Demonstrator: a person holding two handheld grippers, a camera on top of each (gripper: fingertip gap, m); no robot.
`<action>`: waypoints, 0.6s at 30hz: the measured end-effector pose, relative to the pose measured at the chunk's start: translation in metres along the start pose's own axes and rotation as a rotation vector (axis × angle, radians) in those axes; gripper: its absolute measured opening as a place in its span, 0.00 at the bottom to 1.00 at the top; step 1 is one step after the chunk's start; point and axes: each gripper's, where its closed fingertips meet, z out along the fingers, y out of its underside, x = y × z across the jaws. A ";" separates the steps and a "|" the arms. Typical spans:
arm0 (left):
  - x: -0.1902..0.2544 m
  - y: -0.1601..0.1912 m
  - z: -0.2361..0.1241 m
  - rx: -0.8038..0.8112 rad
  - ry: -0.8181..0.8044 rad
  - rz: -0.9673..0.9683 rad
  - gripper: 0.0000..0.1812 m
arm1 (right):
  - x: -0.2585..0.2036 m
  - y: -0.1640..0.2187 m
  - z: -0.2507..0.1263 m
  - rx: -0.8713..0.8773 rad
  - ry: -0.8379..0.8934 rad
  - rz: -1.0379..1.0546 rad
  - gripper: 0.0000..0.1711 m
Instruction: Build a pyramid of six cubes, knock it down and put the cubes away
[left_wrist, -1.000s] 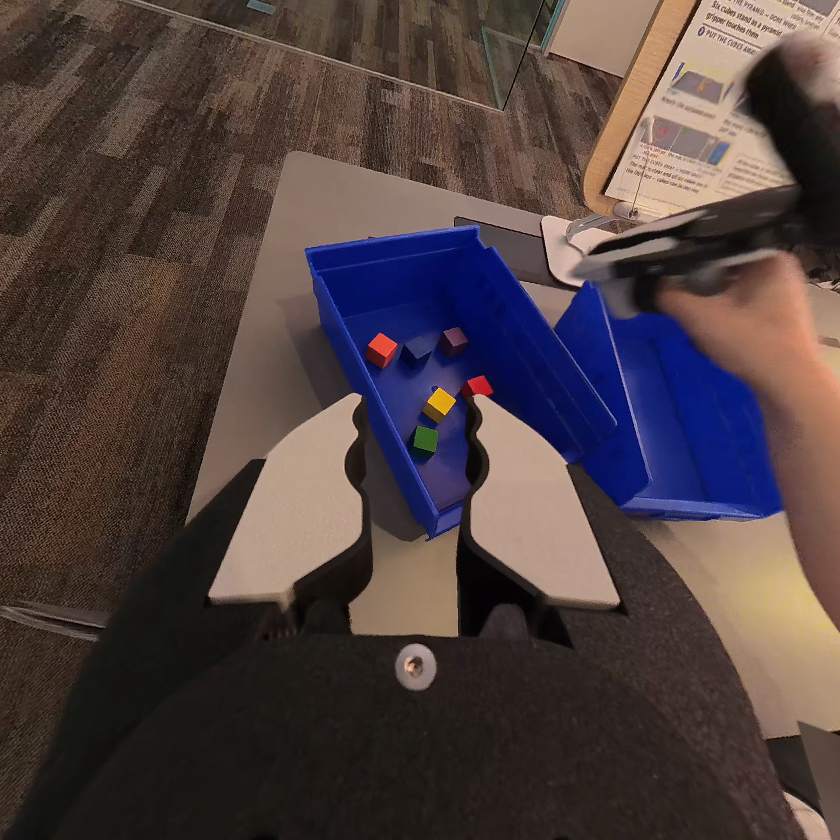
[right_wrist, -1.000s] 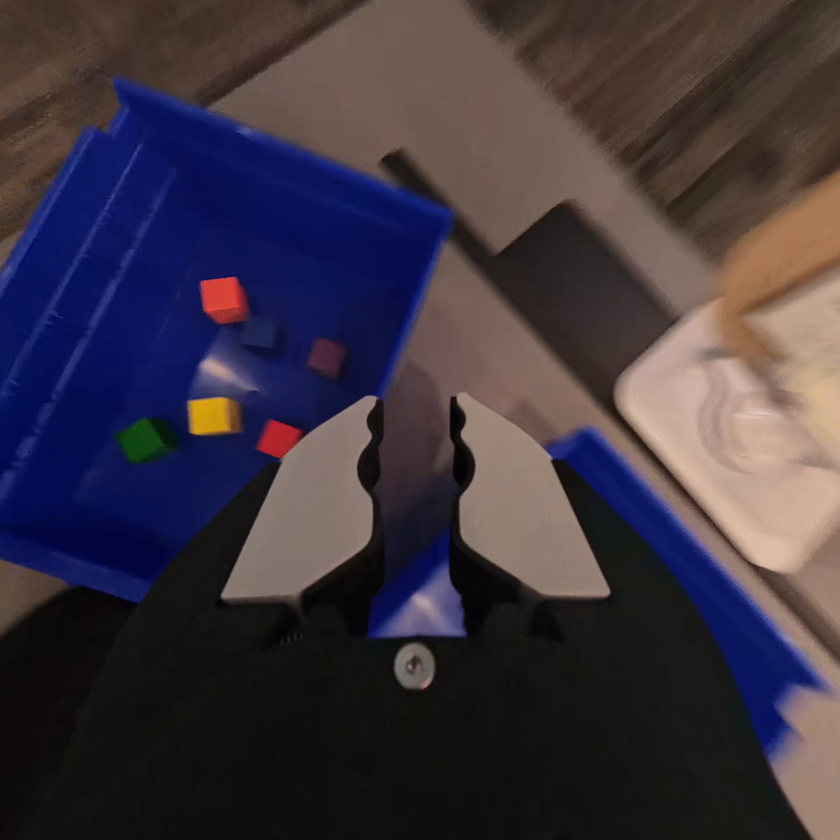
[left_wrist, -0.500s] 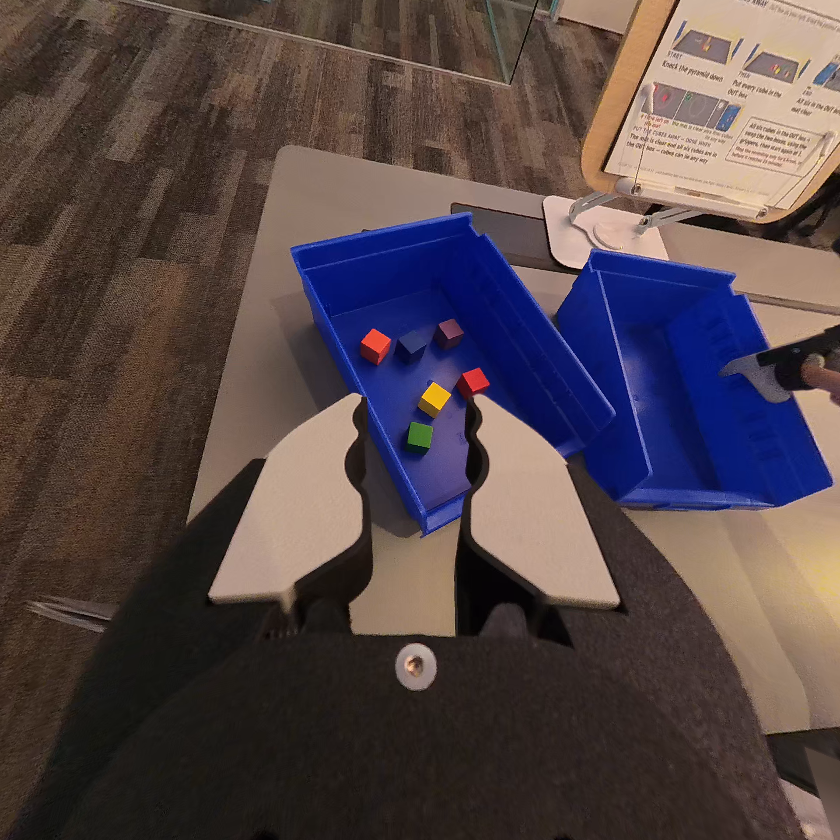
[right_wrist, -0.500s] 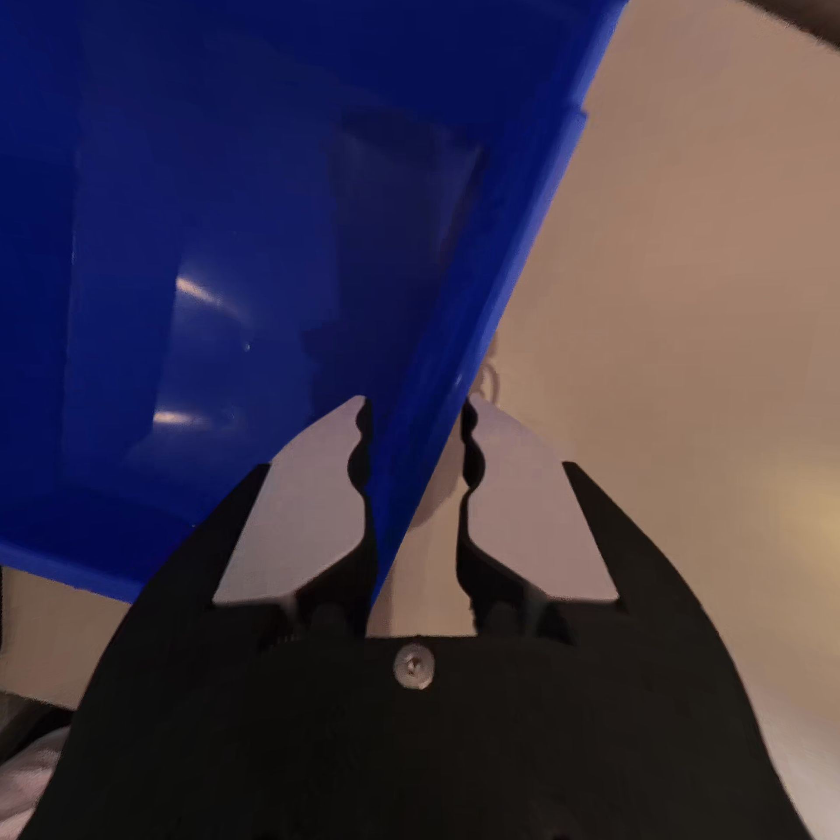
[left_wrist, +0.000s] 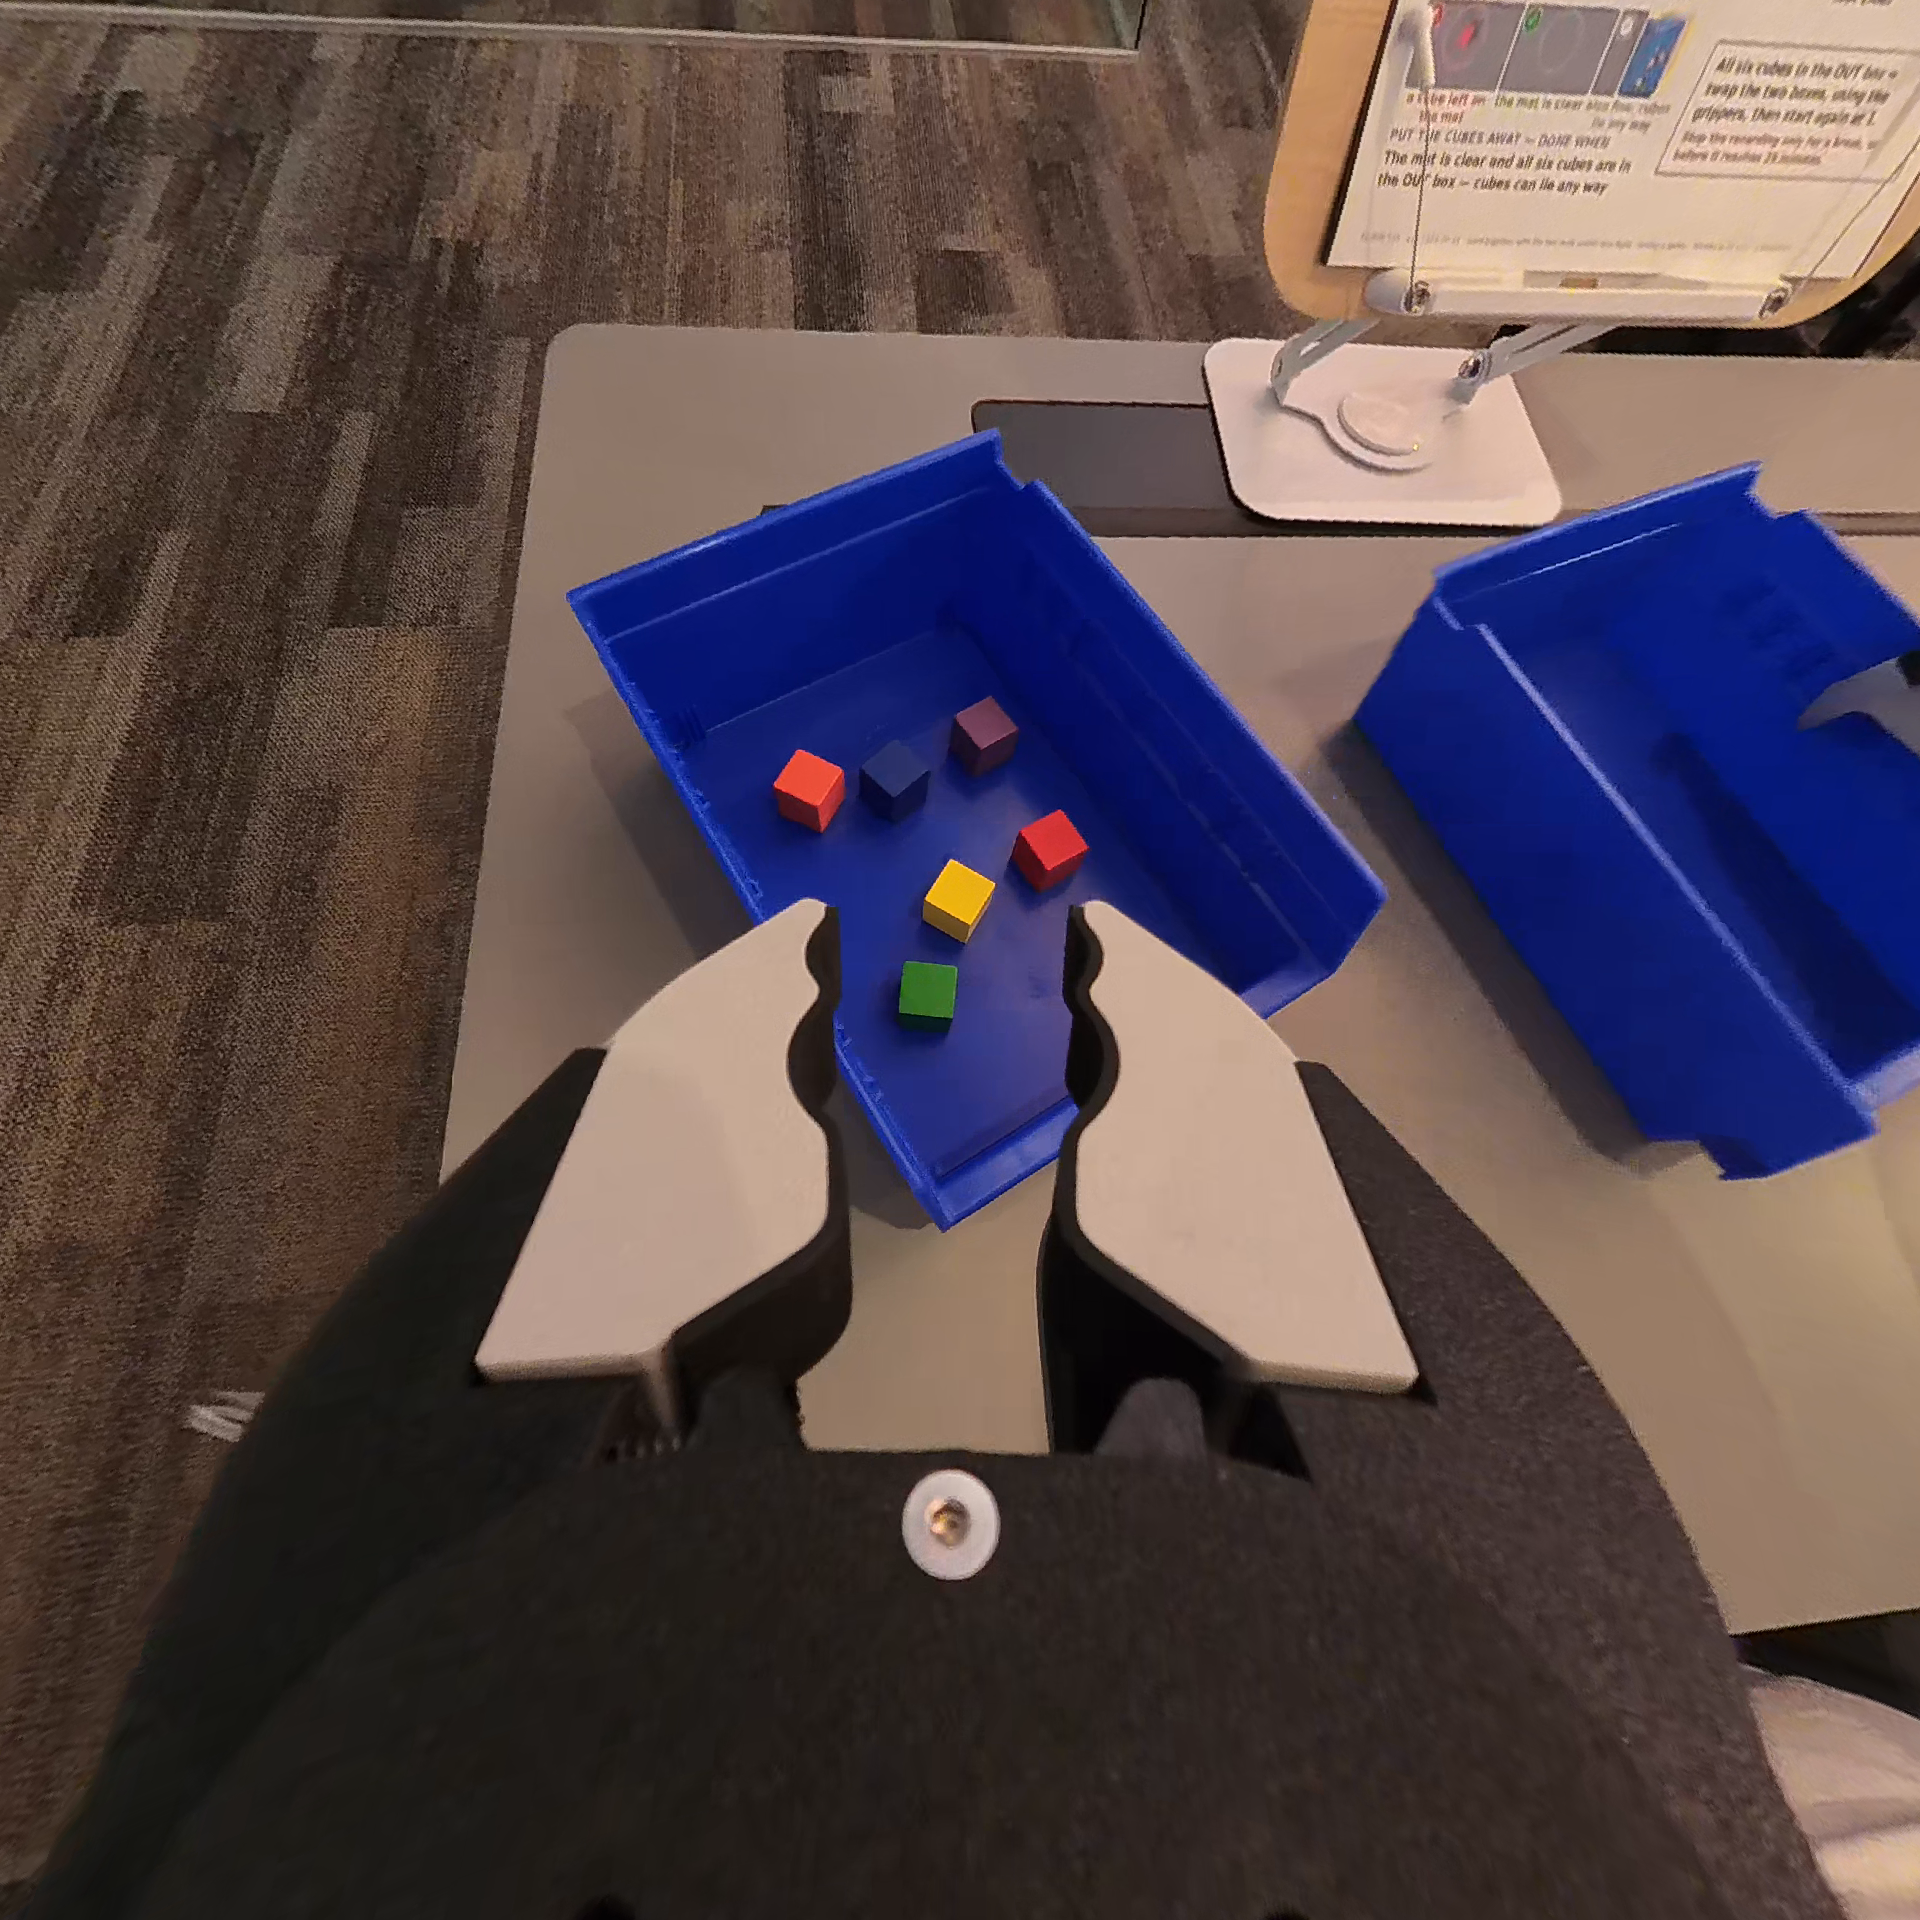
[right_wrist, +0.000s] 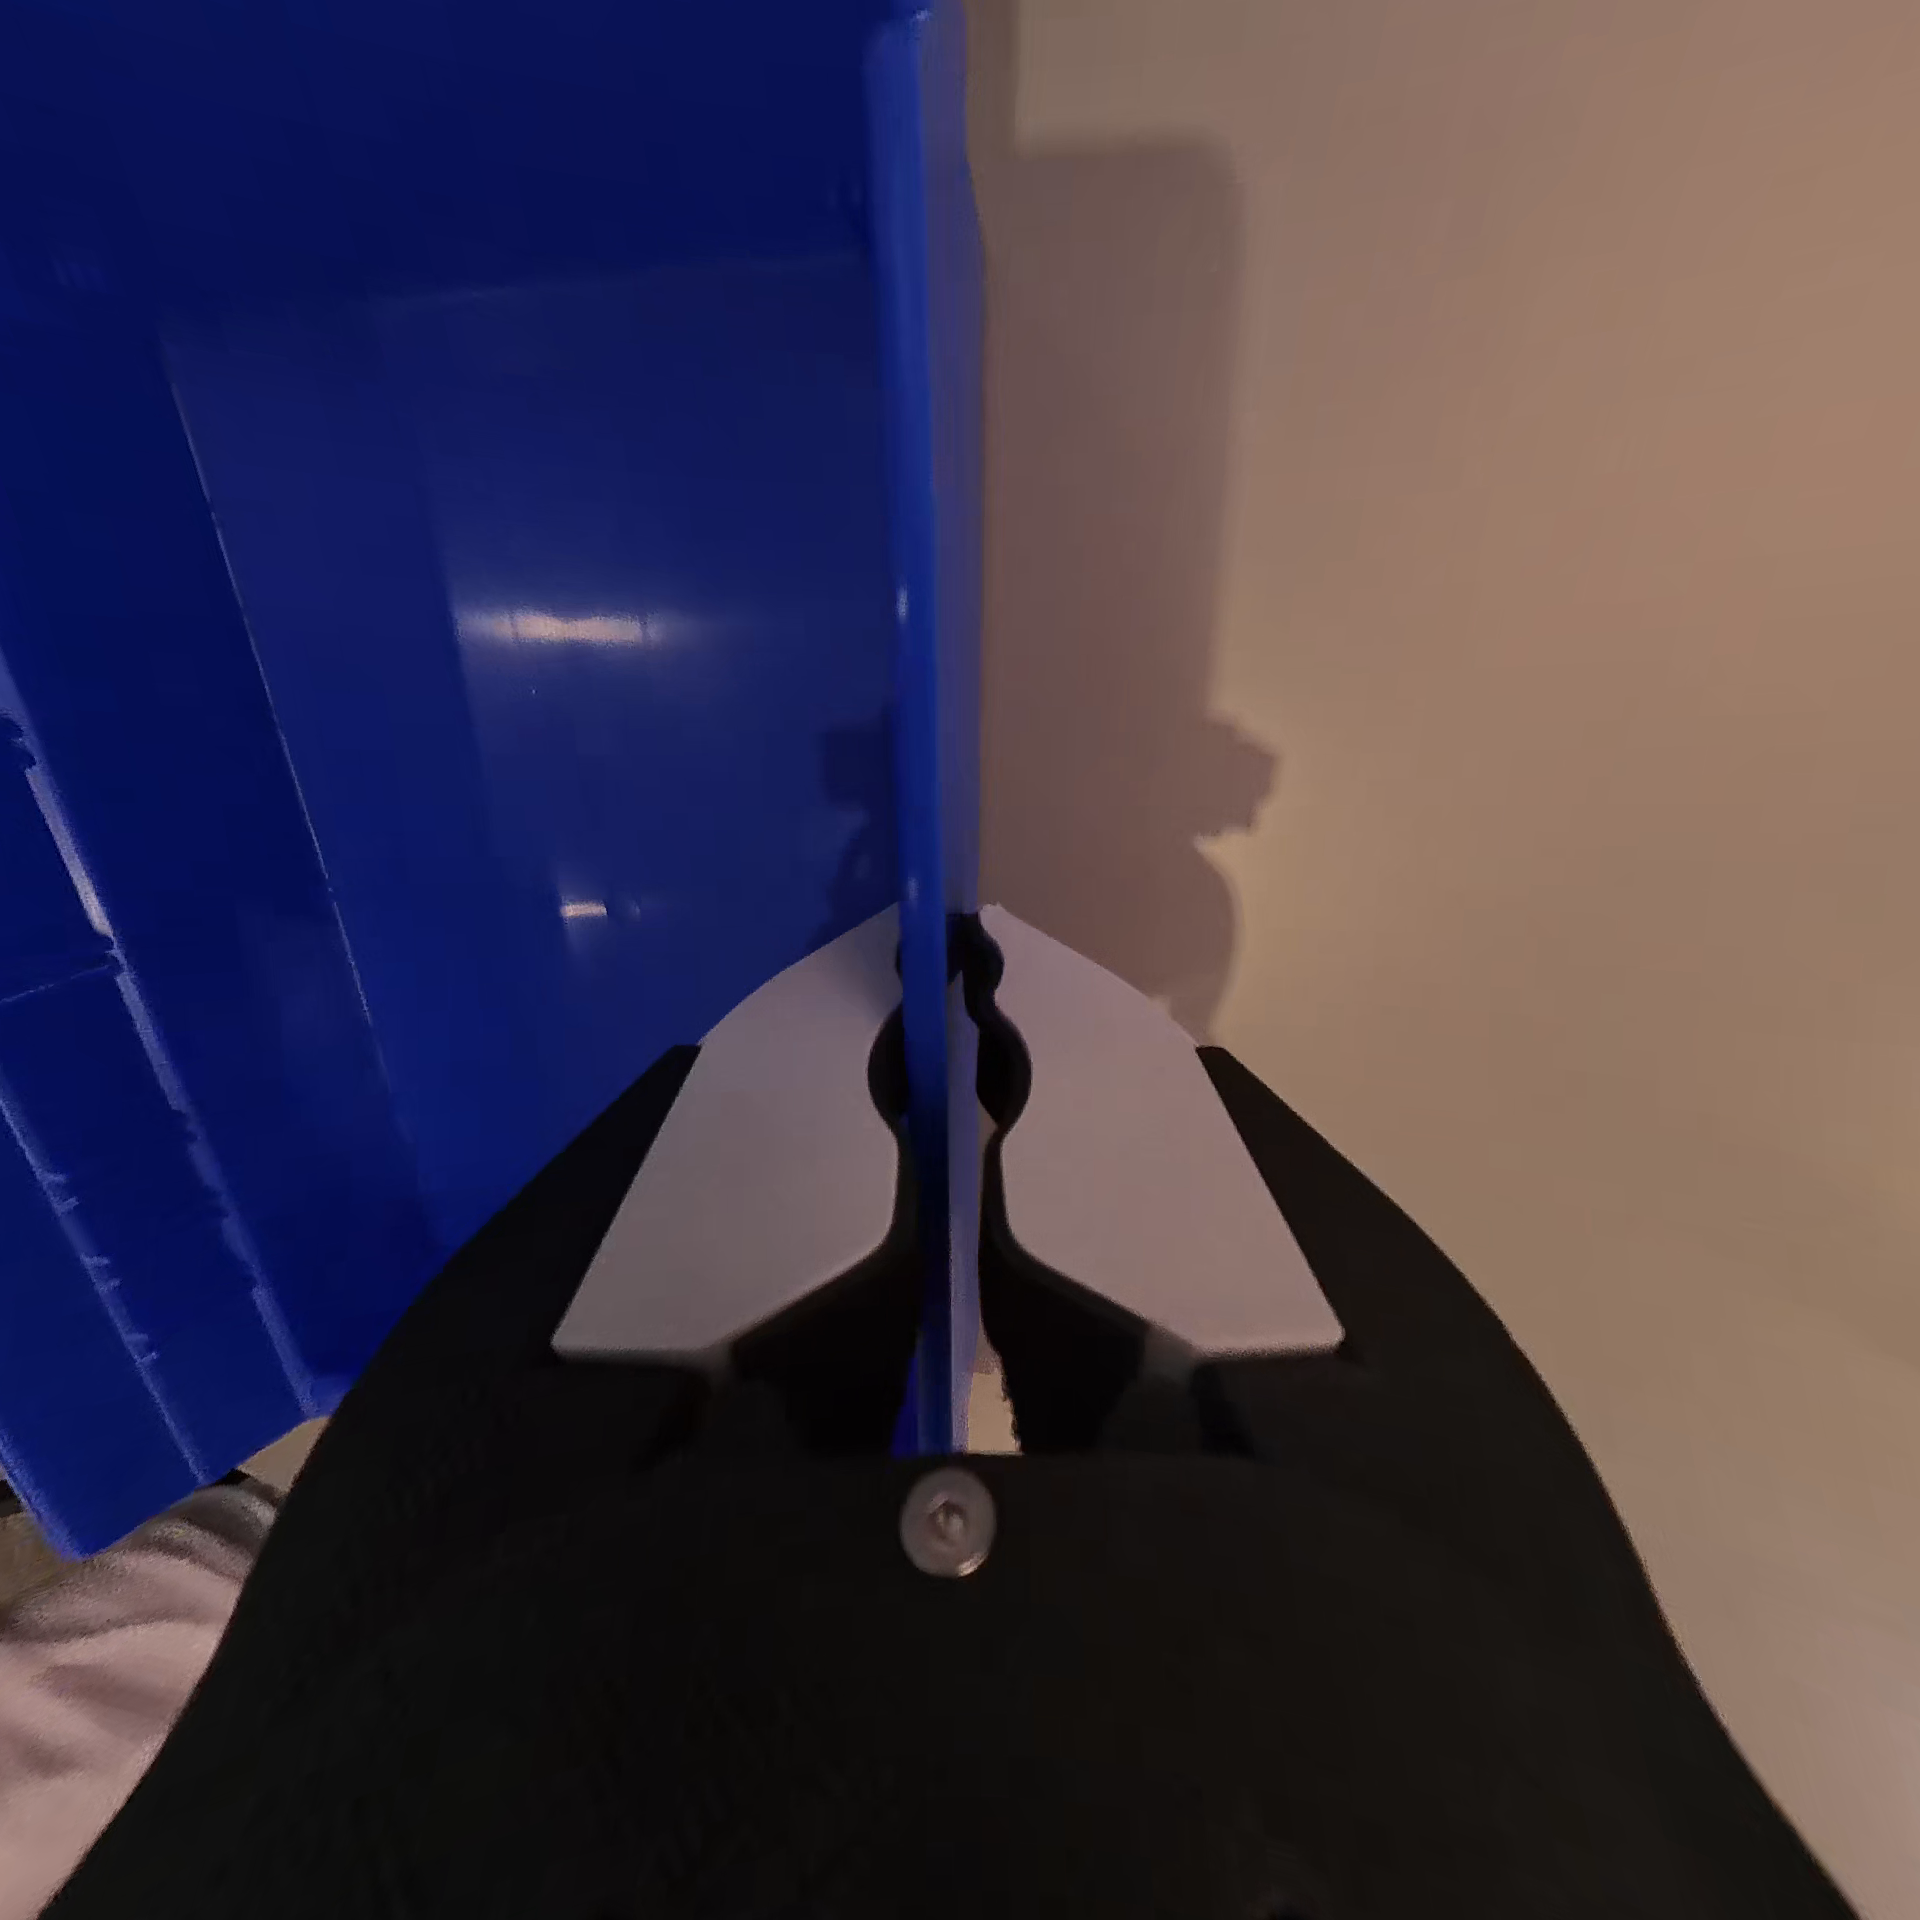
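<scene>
- The left gripper (left_wrist: 948, 912) hangs with its jaws spread wide and nothing between them, above the near end of a blue bin (left_wrist: 1226, 790) that lies toward 12 o'clock on the grey table (left_wrist: 675, 416).
- All six cubes sit apart on that bin's floor. Nearest is the green cube (left_wrist: 927, 993), framed between the fingertips.
- Just past it, toward 12 o'clock, is the yellow cube (left_wrist: 958, 898), with the red cube (left_wrist: 1049, 848) at 1 o'clock of the yellow.
- Farther in stands a row: orange-red cube (left_wrist: 808, 788) at 11 o'clock, dark blue cube (left_wrist: 894, 777) beside it, purple cube (left_wrist: 983, 734) at its right end.
- At 2 o'clock, well apart, stands a second blue bin (left_wrist: 1558, 831), with nothing visible inside it.
- The right gripper (right_wrist: 948, 925) is pinched on that second bin's side wall (right_wrist: 920, 520), one finger inside and one outside.
- Farthest, toward 1 o'clock, an instruction board on a white stand (left_wrist: 1382, 457).
</scene>
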 end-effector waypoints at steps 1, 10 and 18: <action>0.001 -0.001 0.001 -0.004 -0.004 0.006 0.23 | 0.011 0.004 -0.003 0.001 0.002 0.009 0.04; 0.005 -0.003 0.011 -0.048 -0.072 0.056 0.23 | 0.119 0.043 -0.034 0.031 0.030 0.144 0.04; 0.005 -0.003 0.013 -0.074 -0.143 0.060 0.23 | 0.202 0.081 -0.059 0.051 0.053 0.263 0.04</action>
